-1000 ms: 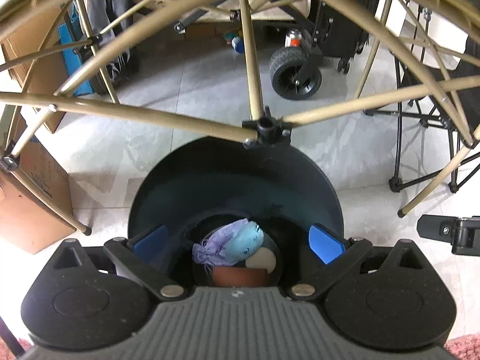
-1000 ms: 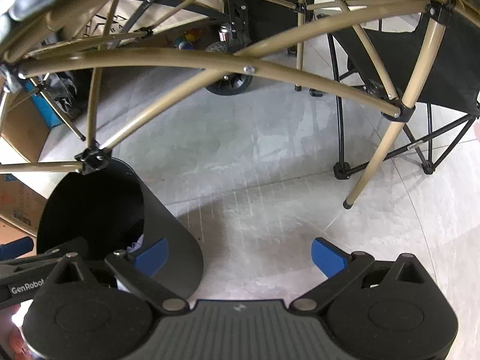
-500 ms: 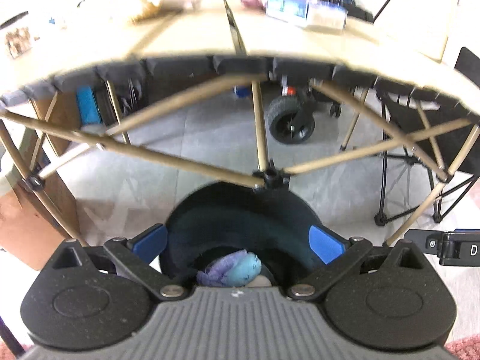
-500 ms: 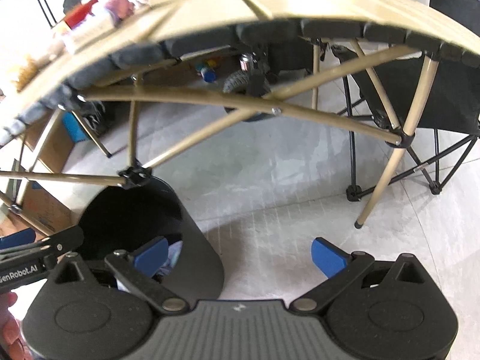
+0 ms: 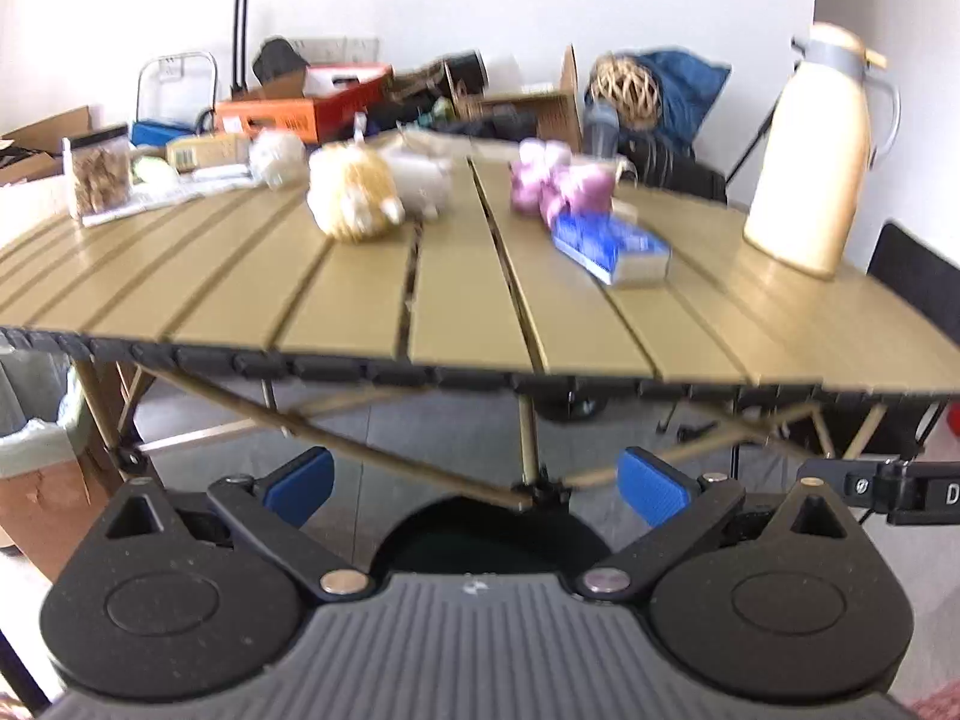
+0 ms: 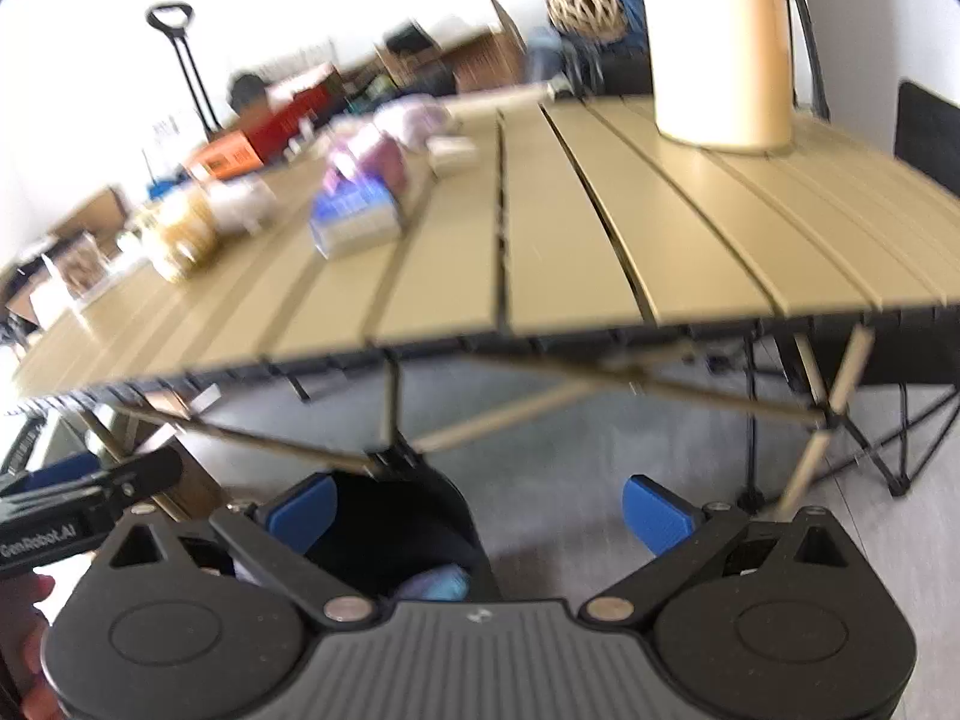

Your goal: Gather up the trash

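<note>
1. Fingers first: both sets are spread wide with nothing between them. Left gripper (image 5: 477,483) and right gripper (image 6: 480,513) both sit below the desk edge, looking up across the top.
2. Black bin (image 6: 414,531) stands on the floor under the front edge of the desk (image 5: 462,294), right below both grippers. From the right view I can make out a bluish scrap (image 6: 441,583) inside it, so some trash is already in there.
3. My read on the step: between items, hunting for the next bit of trash on the desk.
4. Candidates are fuzzy because both views are blurred. There's a pinkish crumpled lump (image 5: 555,183) mid-desk, touching or just behind a blue box (image 5: 612,249). A yellowish round thing (image 5: 354,195) sits left of the centre gap. I honestly can't tell which of these counts as trash.
5. The cream jug (image 5: 810,150) on the right is clearly not trash, so I'd steer around it.
6. Next move, I reckon: lift a gripper over the edge, reach to the pink lump, keep the fingers wide until they straddle it, then squeeze without nudging the box.
</note>
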{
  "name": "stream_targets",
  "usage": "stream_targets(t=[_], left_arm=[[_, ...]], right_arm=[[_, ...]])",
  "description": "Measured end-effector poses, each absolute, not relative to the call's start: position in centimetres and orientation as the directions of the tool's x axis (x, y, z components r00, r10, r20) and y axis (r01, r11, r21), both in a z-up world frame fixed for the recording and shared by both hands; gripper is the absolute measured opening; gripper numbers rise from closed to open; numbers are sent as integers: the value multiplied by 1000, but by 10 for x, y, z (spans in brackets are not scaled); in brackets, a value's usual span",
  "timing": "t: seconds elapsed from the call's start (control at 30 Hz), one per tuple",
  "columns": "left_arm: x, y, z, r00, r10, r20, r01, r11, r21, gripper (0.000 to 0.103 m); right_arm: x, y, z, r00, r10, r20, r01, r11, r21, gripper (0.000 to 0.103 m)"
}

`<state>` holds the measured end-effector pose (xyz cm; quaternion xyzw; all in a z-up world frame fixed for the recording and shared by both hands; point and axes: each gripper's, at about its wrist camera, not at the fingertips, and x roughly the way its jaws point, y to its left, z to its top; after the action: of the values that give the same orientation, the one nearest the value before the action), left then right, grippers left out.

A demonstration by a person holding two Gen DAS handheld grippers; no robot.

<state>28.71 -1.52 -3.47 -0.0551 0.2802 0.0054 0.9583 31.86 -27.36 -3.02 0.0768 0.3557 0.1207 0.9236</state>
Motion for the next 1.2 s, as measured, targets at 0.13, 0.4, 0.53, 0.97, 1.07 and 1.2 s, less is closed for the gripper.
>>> stream_targets(t=[0.13, 0.4, 0.53, 0.97, 1.07, 1.2], left_arm=[[284, -2, -17, 867, -10, -498, -57, 991, -119, 103], [293, 22, 10, 903, 39, -428, -98, 989, -115, 103], [307, 33, 21, 910, 55, -411, -115, 986, -123, 103], [361, 58, 26, 896, 79, -436, -154, 978, -138, 103], [374, 63, 25, 890, 85, -447, -162, 977, -135, 103], [390, 70, 24, 886, 92, -454, -173, 975, -139, 103]], right_arm=[[322, -267, -11, 761, 311, -569, -208, 948, 240, 102], [346, -241, 4, 818, 313, -483, -265, 950, 167, 103], [364, -227, 6, 833, 312, -456, -279, 950, 140, 103], [443, -193, -1, 854, 223, -470, -205, 975, 90, 103], [458, -185, -5, 846, 225, -484, -197, 974, 109, 102], [475, -170, -8, 842, 191, -504, -180, 981, 70, 98]])
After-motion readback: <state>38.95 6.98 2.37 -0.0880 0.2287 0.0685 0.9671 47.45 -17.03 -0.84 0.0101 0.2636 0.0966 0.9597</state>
